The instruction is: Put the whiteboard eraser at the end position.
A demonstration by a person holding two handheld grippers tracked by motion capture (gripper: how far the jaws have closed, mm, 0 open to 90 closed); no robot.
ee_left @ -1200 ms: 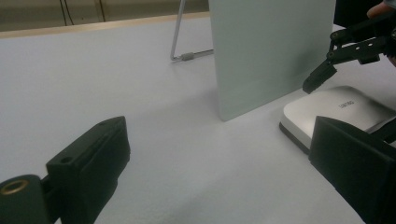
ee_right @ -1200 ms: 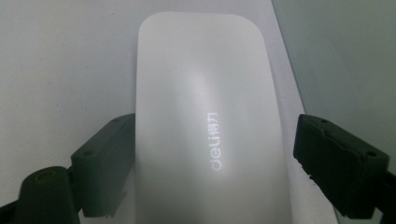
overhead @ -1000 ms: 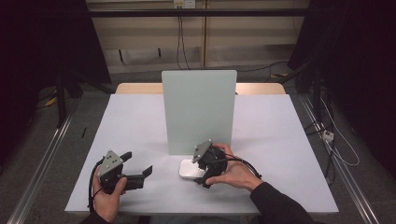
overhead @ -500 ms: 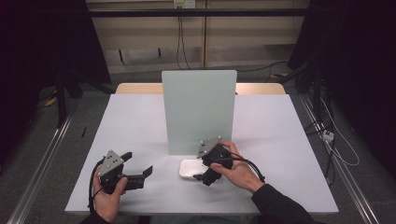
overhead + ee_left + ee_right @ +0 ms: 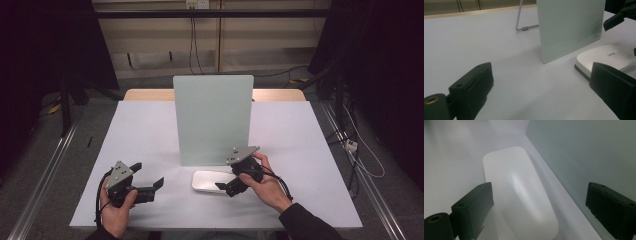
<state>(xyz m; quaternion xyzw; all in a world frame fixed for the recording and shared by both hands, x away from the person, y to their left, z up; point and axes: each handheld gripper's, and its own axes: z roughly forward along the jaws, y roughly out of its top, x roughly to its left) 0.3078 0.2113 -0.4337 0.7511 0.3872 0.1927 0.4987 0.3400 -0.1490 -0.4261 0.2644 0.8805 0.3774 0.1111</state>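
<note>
A flat white case [image 5: 209, 181] with rounded corners lies on the table just in front of an upright pale green board [image 5: 212, 120]. My right gripper [image 5: 226, 184] hovers over the case's right end, open, jaws aimed left along it. In the right gripper view the case [image 5: 519, 190] runs lengthwise below the spread jaws of the right gripper [image 5: 541, 207], with the board [image 5: 586, 152] close on the right. My left gripper [image 5: 148, 176] rests near the table's front left, open and holding nothing. In its own view, the left gripper [image 5: 541, 92] faces the case [image 5: 604, 58] and board [image 5: 571, 27].
The board leans on a thin wire stand [image 5: 520, 20] behind it. The white table [image 5: 140, 130] has bare surface on both sides of the board. Its front edge runs just below both hands. The right gripper's jaw tip [image 5: 617, 16] shows at the top right of the left gripper view.
My right gripper has drifted rightward along the white case, from over its middle to its right end. The left gripper has stayed still.
</note>
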